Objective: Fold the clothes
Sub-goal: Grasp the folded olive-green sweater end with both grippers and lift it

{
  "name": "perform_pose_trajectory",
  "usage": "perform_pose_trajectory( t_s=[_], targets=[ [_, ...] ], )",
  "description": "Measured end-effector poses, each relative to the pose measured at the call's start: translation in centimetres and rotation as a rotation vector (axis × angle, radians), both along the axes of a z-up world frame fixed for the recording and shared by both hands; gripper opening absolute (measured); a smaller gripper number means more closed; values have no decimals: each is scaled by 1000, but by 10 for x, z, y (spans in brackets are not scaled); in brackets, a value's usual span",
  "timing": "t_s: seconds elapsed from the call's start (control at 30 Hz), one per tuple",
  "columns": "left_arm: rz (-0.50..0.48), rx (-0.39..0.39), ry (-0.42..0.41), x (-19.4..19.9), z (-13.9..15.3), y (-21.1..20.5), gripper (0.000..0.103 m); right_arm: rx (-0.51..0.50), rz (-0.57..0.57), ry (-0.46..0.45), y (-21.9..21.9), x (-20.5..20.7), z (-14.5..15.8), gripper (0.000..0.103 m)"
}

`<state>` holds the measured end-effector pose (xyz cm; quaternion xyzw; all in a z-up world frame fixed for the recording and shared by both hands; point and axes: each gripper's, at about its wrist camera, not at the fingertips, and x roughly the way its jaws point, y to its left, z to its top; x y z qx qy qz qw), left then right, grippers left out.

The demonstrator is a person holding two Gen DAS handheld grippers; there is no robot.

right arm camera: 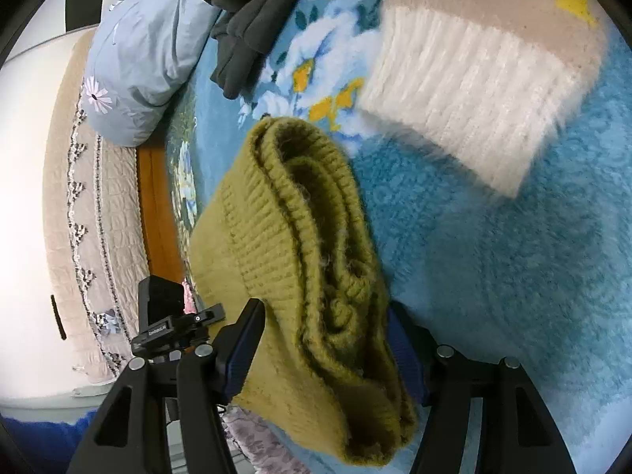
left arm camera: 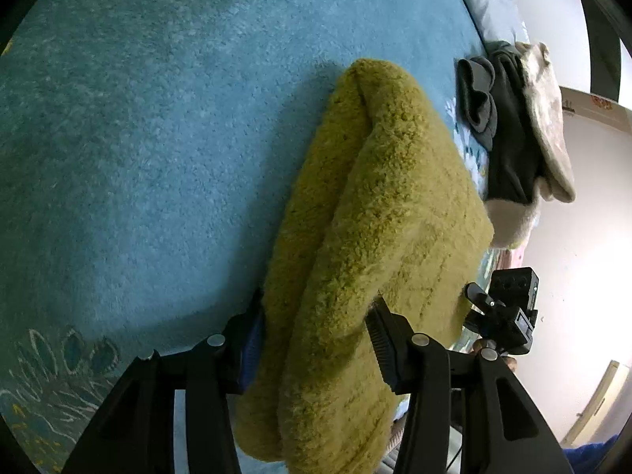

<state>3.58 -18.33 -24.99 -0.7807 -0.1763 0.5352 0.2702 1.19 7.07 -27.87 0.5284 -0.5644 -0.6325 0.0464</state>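
An olive-green fuzzy knit sweater [left arm camera: 375, 217] is folded into a thick bundle over the blue fleece blanket [left arm camera: 158, 118]. My left gripper [left arm camera: 316, 335] is shut on one end of the bundle, fabric bulging between its fingers. My right gripper [right arm camera: 328, 339] is shut on the ribbed hem end of the same sweater [right arm camera: 300, 237], several layers pinched between its pads. The right gripper's camera mount [left arm camera: 509, 308] shows in the left wrist view at the sweater's far side.
A pile of dark grey and cream clothes [left arm camera: 513, 126] lies at the blanket's edge. A white and beige fuzzy sweater [right arm camera: 474, 79] lies ahead of the right gripper. A pale blue pillow [right arm camera: 146, 51] and a quilted bedspread [right arm camera: 98, 237] lie to the left.
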Motion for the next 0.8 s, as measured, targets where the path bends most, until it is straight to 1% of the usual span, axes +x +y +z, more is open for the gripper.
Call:
perform_pose_trajectory(
  t_s=[0.07, 0.23, 0.37, 0.47, 0.5, 0.57, 0.6, 0.63, 0.73, 0.8],
  targets=[
    [15, -16, 9, 3, 2, -1, 50, -3, -4, -3, 0, -1, -1, 66],
    [37, -70, 37, 8, 9, 1, 50, 5, -29, -36, 0, 0, 0, 57],
    [51, -100, 56, 12, 13, 0, 50, 11, -28, -41, 1, 0, 3, 54],
    [68, -99, 60, 15, 12, -4, 50, 36, -9, -22, 1, 0, 7, 52],
    [74, -97, 61, 16, 11, -5, 50, 47, -2, -12, 1, 0, 9, 49],
    [87, -91, 63, 18, 10, -8, 50, 63, 3, 11, -2, 0, 14, 47],
    [93, -88, 63, 19, 9, -10, 50, 71, 5, 23, -3, 0, 17, 44],
    [95, -87, 64, 19, 9, -11, 50, 76, 7, 40, -4, 0, 21, 43],
    [98, -89, 63, 21, 8, -13, 50, 102, 30, 77, -7, 0, 31, 43],
    [92, -96, 61, 21, 7, -13, 51, 101, 24, 61, -5, 1, 26, 43]
  ],
)
